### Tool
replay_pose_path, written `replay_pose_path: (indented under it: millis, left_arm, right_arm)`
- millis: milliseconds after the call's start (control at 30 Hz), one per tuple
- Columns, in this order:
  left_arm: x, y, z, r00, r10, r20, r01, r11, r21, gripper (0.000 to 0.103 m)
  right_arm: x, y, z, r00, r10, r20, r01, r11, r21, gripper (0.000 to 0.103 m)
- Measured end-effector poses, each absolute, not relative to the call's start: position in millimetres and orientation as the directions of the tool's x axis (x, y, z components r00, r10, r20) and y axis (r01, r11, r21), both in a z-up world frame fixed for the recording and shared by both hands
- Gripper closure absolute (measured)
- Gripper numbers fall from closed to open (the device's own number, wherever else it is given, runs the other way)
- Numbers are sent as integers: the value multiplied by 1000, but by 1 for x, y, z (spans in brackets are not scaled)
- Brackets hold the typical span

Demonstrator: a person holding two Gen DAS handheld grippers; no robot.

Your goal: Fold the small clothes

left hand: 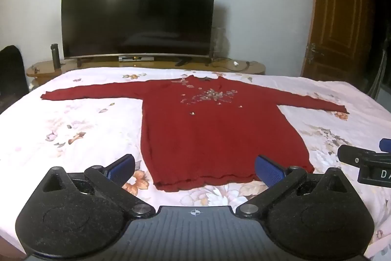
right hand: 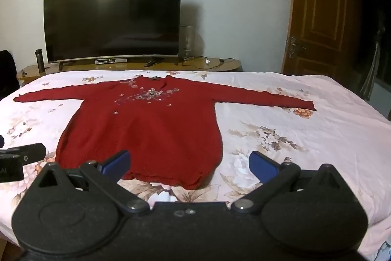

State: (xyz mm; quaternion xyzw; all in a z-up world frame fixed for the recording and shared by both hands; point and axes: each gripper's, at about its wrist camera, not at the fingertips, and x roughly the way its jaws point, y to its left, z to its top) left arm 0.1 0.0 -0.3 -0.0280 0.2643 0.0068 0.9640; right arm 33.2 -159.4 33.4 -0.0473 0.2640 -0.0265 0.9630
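Red knit sweater (left hand: 215,136) lies flat, sleeves outspread.

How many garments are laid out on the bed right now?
1. A single red sweater lies flat on the floral bedsheet, sleeves spread to both sides, hem nearest the open left gripper and right gripper. Nothing else shows, though bed edges are out of frame.

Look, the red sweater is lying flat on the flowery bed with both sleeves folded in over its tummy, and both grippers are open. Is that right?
Not quite. The red sweater does lie flat on the flowery bed, and the left gripper and right gripper are both open. But its sleeves are not folded in: both wrist views show them stretched straight out to the sides.
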Motion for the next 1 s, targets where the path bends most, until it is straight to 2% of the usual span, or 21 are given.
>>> replay_pose_path:
  millis: [1000]
  left_arm:
    - [0,5,-2,861,13,-508,-44,998,-49,0]
  right_arm:
    - [36,-156,33,867,-52,-495,8,996,-92,1]
